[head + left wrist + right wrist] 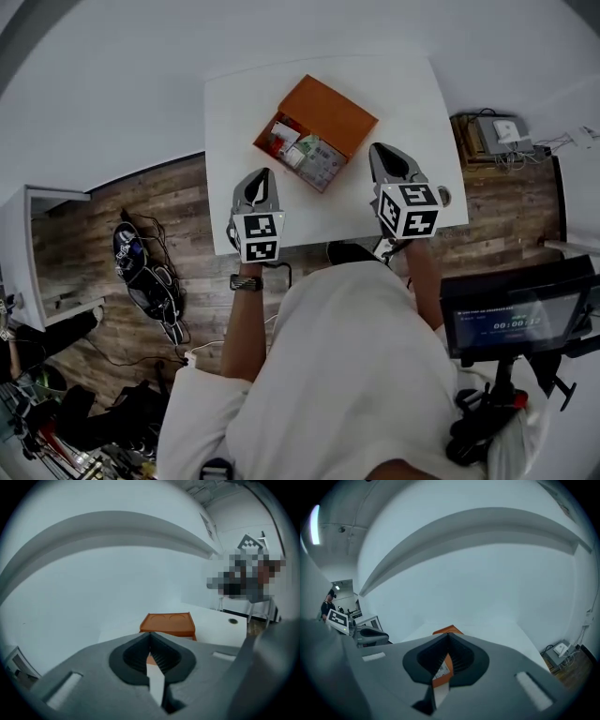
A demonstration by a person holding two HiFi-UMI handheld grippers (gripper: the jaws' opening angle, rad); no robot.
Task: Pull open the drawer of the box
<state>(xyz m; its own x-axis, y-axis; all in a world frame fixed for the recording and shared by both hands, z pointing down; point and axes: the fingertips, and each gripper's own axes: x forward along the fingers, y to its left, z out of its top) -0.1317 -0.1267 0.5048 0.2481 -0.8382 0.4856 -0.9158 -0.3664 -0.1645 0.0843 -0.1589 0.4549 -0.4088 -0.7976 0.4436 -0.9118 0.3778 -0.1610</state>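
An orange box [330,111] lies at an angle on the white table [234,112]. Its drawer [305,157] stands pulled out toward me, with several small packets showing inside. My left gripper [256,180] hovers near the table's front edge, left of the drawer, shut with nothing in it. My right gripper [389,156] hovers to the right of the box, also shut and empty. In the left gripper view the box [168,623] lies beyond the meeting jaws of the left gripper [150,637]. In the right gripper view the box [449,630] peeks over the right gripper [447,639].
A white shelf unit [33,253] stands at the left, with cables and gear [141,272] on the wood floor. A screen on a stand [511,319] is at my right. A low crate with a device [497,136] sits past the table's right edge.
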